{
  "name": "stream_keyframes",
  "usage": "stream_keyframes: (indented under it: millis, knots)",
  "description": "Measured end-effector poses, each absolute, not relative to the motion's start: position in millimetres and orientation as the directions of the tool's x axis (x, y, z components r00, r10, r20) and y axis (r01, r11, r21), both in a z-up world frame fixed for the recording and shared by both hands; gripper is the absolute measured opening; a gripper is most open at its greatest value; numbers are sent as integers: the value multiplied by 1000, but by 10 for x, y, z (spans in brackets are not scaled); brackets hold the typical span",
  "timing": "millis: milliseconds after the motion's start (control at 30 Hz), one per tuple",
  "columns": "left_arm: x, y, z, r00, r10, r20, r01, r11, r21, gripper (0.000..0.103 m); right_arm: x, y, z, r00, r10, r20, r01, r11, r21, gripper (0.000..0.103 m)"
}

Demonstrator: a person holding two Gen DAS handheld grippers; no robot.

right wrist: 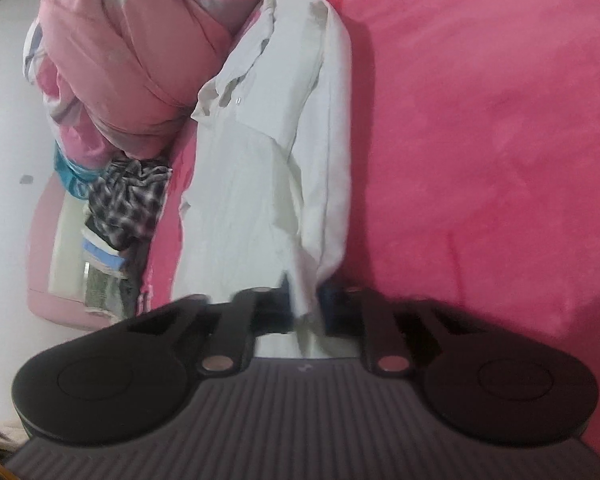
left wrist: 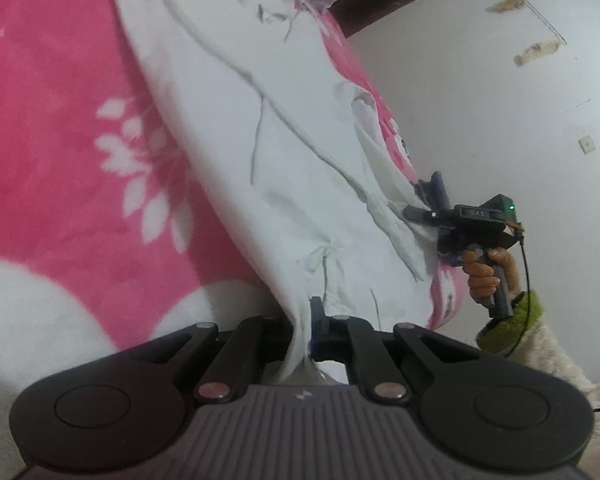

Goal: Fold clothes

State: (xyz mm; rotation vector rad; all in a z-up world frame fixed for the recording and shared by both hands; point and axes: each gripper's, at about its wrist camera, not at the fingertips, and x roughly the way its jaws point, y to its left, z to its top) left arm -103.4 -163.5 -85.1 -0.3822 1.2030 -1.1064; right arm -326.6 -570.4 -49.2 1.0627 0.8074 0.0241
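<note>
A white shirt (left wrist: 284,152) lies stretched lengthwise on a pink flowered blanket (left wrist: 60,120). My left gripper (left wrist: 306,332) is shut on the shirt's near edge, a fold of cloth pinched between its jaws. In the left wrist view my right gripper (left wrist: 418,200) bites the shirt's right edge, held by a hand (left wrist: 486,272) in a green cuff. In the right wrist view the white shirt (right wrist: 268,168) runs away from me, collar at the far end, and the right gripper (right wrist: 306,308) is shut on its near edge.
A heap of pink padded bedding (right wrist: 132,52) and a checked garment (right wrist: 128,204) sit left of the shirt at the bed's edge. A pale floor (left wrist: 500,120) lies beyond the bed on the right in the left wrist view. Pink blanket (right wrist: 480,140) spreads to the right.
</note>
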Motion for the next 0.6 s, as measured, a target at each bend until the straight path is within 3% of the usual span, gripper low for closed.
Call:
stream_keyframes:
  millis: [133,333,600]
  knots:
    - [-1049,-1596,-710,7,-842,-539,491,473,-732,4,-3284,-5604,-354,767,318,-557,335,542,771,4]
    - [-881,-1487,-445,113,-878,-466,517,452,-727,4,-3238,-5589,-52,851,272,-449,265,515,815,4]
    - [-84,-1470,-211,274,-867,-416,511,498,-701,4,-2584,-5759,239,917,216,-335,182,521,834,4]
